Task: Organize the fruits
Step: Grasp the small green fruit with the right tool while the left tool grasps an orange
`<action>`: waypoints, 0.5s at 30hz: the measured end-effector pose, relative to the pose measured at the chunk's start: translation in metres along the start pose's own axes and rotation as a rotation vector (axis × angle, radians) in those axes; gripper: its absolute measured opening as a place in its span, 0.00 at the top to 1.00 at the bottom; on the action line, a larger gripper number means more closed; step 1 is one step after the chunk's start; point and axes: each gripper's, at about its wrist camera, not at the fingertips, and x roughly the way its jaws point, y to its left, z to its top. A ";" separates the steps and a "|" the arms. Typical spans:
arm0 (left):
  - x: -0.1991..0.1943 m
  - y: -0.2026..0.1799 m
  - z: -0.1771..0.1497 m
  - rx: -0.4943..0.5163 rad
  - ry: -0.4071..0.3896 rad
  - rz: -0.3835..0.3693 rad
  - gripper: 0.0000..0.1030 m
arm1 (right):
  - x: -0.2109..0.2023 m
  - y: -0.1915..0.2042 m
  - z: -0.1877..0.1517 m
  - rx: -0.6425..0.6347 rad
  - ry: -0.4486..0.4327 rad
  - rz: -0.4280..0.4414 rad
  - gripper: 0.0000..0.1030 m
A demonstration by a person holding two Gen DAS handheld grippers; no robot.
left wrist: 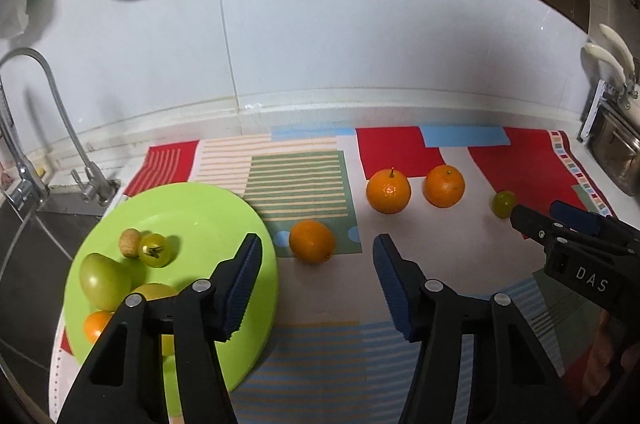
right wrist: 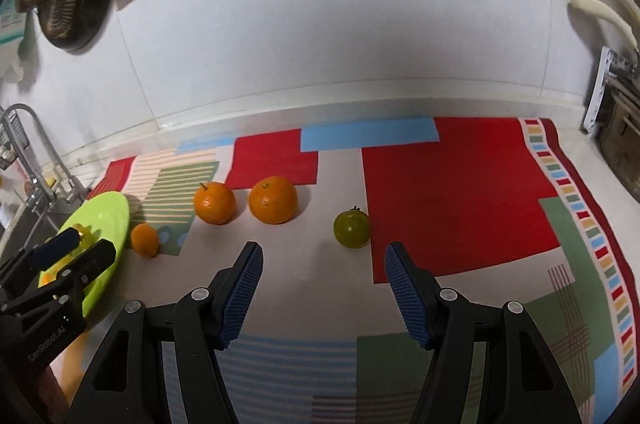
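The left gripper [left wrist: 318, 288] stands wide open with nothing between its blue-padded fingers, low in the middle of the left wrist view. Its left finger hangs over the right edge of the green plate [left wrist: 200, 208]; its right finger is over bare placemat [left wrist: 460, 264]. Just beyond the gap, slightly left of centre, lies a small orange [left wrist: 312, 241], a little oval, its long axis running roughly left to right in the frame, close beside the plate's rim but apart from it.

On the plate, at lower left, sit a green tomato [left wrist: 155, 250] with its dark calyx facing the camera, a small tan nut-like piece [left wrist: 129, 242] touching it, a larger green fruit [left wrist: 104, 280] with its long axis tilted toward the upper left, another yellowish-green fruit [left wrist: 154, 291] and a small orange piece [left wrist: 96, 324] partly hidden by the gripper.

The right gripper [right wrist: 324, 290] is likewise spread wide and holds nothing, low and central in the right wrist view. Just ahead of its gap rests a green tomato on the mat [right wrist: 352, 229], stem nub pointing up, at the edge of the red patch. Further left stand two oranges: the stemmed orange [right wrist: 215, 203], stalk upward, and the larger orange [right wrist: 273, 200], side by side and near each other, whether touching is unclear.

A faucet [left wrist: 52, 112] rises at far left.
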 end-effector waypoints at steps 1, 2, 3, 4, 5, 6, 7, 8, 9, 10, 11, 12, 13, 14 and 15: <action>0.004 0.000 0.000 0.000 0.005 0.000 0.46 | 0.005 -0.001 0.001 0.002 0.007 -0.002 0.38; 0.008 -0.001 0.000 -0.001 0.011 -0.001 0.47 | 0.009 -0.002 0.001 0.004 0.014 -0.004 0.38; 0.011 -0.001 0.000 -0.003 0.016 -0.003 0.50 | 0.013 -0.003 0.002 0.006 0.020 -0.004 0.38; 0.014 0.000 0.000 -0.005 0.021 -0.005 0.50 | 0.017 -0.003 0.003 0.007 0.027 -0.007 0.38; 0.019 -0.001 0.001 -0.005 0.029 -0.006 0.50 | 0.021 -0.004 0.004 0.005 0.034 -0.012 0.38; 0.022 -0.001 0.001 -0.004 0.036 -0.006 0.51 | 0.025 -0.005 0.004 0.006 0.039 -0.014 0.38; 0.025 -0.001 0.001 -0.004 0.043 -0.008 0.52 | 0.028 -0.006 0.005 0.009 0.044 -0.015 0.38; 0.029 -0.001 0.002 -0.004 0.051 -0.013 0.53 | 0.031 -0.007 0.006 0.011 0.049 -0.018 0.38; 0.033 -0.001 0.002 -0.005 0.059 -0.014 0.53 | 0.035 -0.007 0.007 0.014 0.054 -0.020 0.39; 0.036 -0.001 0.003 -0.006 0.068 -0.010 0.54 | 0.037 -0.008 0.008 0.017 0.055 -0.021 0.40; 0.039 -0.001 0.004 -0.007 0.075 -0.011 0.55 | 0.039 -0.009 0.009 0.021 0.057 -0.022 0.41; 0.041 -0.001 0.004 -0.008 0.079 -0.015 0.56 | 0.041 -0.010 0.010 0.024 0.060 -0.027 0.41; 0.044 -0.001 0.005 -0.010 0.083 -0.016 0.57 | 0.044 -0.011 0.012 0.027 0.064 -0.032 0.41; 0.046 -0.002 0.005 -0.011 0.086 -0.013 0.57 | 0.046 -0.011 0.013 0.030 0.068 -0.038 0.42; 0.048 -0.002 0.005 -0.010 0.089 -0.011 0.57 | 0.048 -0.012 0.014 0.032 0.071 -0.040 0.45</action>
